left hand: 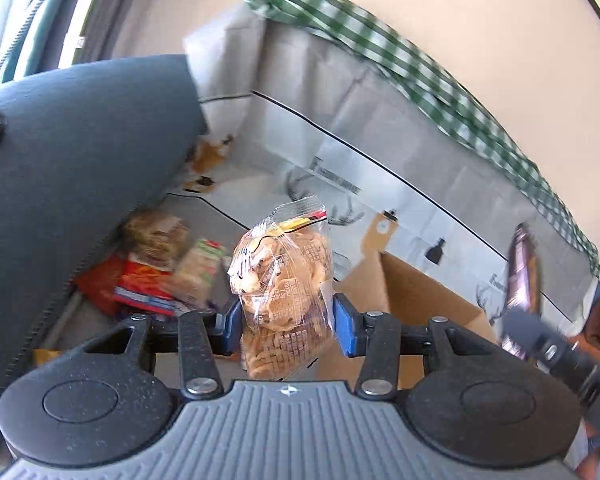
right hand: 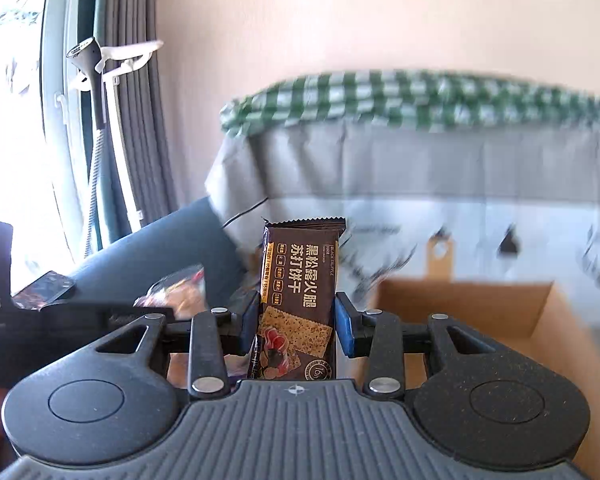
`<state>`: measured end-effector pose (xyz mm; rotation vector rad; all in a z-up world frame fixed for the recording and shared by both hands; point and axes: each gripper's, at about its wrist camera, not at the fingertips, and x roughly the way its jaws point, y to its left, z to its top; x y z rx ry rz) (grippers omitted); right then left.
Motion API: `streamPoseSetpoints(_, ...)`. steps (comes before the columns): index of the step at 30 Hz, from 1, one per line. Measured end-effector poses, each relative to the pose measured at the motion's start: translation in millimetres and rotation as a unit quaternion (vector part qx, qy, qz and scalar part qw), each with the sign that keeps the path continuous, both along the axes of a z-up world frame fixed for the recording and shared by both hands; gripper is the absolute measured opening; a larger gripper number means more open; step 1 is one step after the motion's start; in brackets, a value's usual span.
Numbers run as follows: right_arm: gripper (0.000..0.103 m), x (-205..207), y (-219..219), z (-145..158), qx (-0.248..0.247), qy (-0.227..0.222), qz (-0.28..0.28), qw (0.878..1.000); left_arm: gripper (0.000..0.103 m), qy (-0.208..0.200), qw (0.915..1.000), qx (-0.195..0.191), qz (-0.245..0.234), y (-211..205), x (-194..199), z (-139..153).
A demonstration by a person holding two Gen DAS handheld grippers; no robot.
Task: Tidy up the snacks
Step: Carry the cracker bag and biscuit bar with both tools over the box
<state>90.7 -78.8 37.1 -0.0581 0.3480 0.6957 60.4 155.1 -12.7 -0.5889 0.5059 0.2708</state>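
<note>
My left gripper (left hand: pixel 287 320) is shut on a clear bag of small cookies (left hand: pixel 284 280) and holds it upright in the air. My right gripper (right hand: pixel 296 320) is shut on a dark brown cracker packet (right hand: pixel 300 280), also upright. The right gripper with its packet (left hand: pixel 522 280) shows blurred at the right of the left wrist view. An open cardboard box (right hand: pixel 500 316) lies just right of the right gripper; it also shows in the left wrist view (left hand: pixel 420 296). A pile of loose snack packets (left hand: pixel 152 268) lies at lower left.
A dark blue cushion (left hand: pixel 80 160) fills the left side. A grey sofa back with a green checked cloth (left hand: pixel 380 52) runs behind. A printed white sheet (left hand: pixel 340 168) covers the seat. Curtains and a bright window (right hand: pixel 20 120) stand at far left.
</note>
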Motion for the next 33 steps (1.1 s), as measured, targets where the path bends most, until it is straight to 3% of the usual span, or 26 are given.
streamPoseSetpoints(3, 0.041, 21, -29, 1, -0.013, -0.018, -0.024, 0.999, 0.051, 0.001, 0.9998, 0.001, -0.018, -16, 11, -2)
streamPoseSetpoints(8, 0.041, 55, -73, -22, -0.015, 0.036, -0.093, 0.995, 0.051, -0.010, 0.9985, 0.006, -0.053, -42, 32, -8)
streamPoseSetpoints(11, 0.041, 52, -89, -27, -0.015, 0.025, -0.108, 0.994, 0.051, -0.024, 0.9965, 0.015, -0.078, -61, 46, -7)
streamPoseSetpoints(20, 0.041, 66, -125, -41, -0.038, 0.038, -0.153, 0.987, 0.051, -0.069, 0.9789, 0.068, -0.180, -123, 71, -5)
streamPoseSetpoints(25, 0.041, 71, -143, -46, -0.049, 0.042, -0.171, 0.983, 0.051, -0.064, 0.9710, 0.083, -0.215, -144, 84, -9)
streamPoseSetpoints(33, 0.041, 74, -145, -49, -0.054, 0.050, -0.186, 0.980, 0.051, -0.038, 0.9656, 0.092, -0.240, -158, 106, -18)
